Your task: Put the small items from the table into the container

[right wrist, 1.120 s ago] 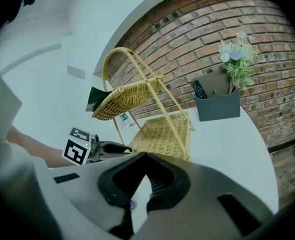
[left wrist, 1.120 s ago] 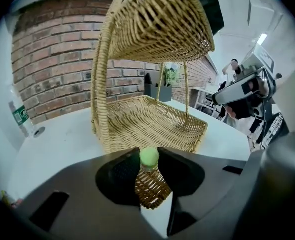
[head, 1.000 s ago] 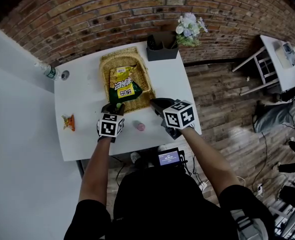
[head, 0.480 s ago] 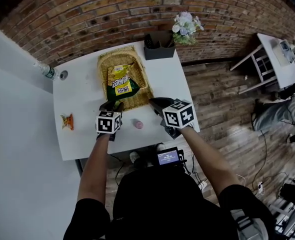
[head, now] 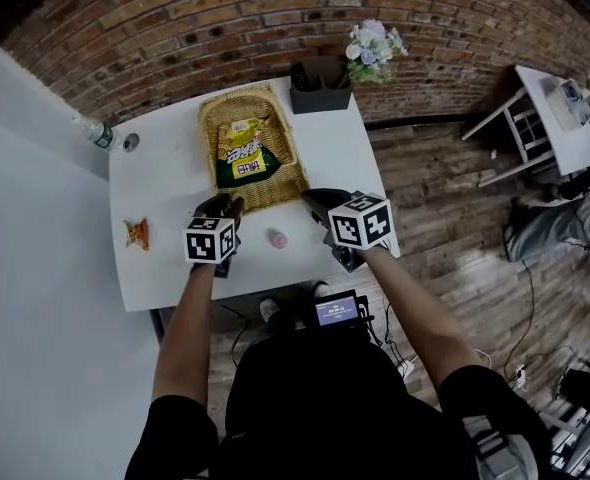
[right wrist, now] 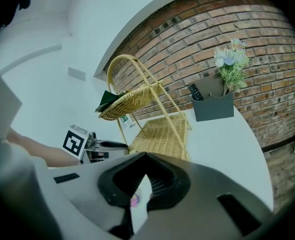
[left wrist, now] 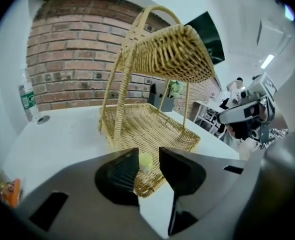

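A two-tier wicker basket (head: 287, 173) stands at the back of the white table (head: 165, 183), with a green and yellow snack bag (head: 243, 153) on its upper tier. My left gripper (head: 223, 204) is at the basket's near corner. Its jaws (left wrist: 148, 150) are apart and closing around a small yellow-green piece (left wrist: 145, 161) lying at that corner of the basket (left wrist: 142, 126); the pads do not press it. My right gripper (head: 308, 197) hovers shut and empty (right wrist: 145, 158) right of a pink item (head: 275, 238) on the table (right wrist: 134, 200).
An orange packet (head: 136, 233) lies near the table's left edge. A water bottle (head: 95, 133) and its cap (head: 128, 143) are at the back left. A dark holder with flowers (head: 320, 88) stands behind the basket. White furniture (head: 535, 118) stands right.
The left gripper has rolled slightly at the basket's corner. The green piece seen at its tip a second ago no longer shows in the head view. The right gripper has stayed put.
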{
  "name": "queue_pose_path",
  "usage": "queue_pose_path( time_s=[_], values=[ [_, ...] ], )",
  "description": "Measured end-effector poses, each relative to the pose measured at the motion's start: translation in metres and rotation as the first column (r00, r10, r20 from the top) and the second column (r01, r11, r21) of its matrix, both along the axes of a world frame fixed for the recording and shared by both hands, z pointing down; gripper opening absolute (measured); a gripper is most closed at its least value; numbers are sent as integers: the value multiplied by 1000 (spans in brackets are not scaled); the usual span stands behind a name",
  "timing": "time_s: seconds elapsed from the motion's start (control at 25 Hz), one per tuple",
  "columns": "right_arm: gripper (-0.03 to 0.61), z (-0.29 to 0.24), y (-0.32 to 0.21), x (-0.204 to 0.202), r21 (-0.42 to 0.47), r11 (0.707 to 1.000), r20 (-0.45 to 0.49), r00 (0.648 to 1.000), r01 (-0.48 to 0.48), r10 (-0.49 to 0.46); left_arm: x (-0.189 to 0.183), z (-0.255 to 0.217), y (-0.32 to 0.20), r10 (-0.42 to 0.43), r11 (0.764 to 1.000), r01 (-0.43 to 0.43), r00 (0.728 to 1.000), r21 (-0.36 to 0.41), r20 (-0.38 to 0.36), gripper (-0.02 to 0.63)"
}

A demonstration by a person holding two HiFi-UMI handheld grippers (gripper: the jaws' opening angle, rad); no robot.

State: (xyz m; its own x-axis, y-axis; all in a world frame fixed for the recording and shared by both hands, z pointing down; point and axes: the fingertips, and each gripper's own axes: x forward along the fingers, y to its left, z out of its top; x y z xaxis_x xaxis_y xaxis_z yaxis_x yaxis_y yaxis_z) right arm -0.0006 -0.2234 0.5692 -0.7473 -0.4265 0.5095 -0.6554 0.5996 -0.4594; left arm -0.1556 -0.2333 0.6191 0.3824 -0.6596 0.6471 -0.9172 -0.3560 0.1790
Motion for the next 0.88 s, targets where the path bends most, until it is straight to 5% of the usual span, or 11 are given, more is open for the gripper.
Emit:
queue_pose_path(
  time_s=[0.48,0.88],
  values=[
    [14,-10,12,-12,24,999,9,1000,28,-28,1,-22,25,-2,998,4,1000,68,-29,11],
    [14,-14,30,-14,32,999,15,999,32,-33,15,-34,51,18,996,-9,993,84,-114,11]
  ],
)
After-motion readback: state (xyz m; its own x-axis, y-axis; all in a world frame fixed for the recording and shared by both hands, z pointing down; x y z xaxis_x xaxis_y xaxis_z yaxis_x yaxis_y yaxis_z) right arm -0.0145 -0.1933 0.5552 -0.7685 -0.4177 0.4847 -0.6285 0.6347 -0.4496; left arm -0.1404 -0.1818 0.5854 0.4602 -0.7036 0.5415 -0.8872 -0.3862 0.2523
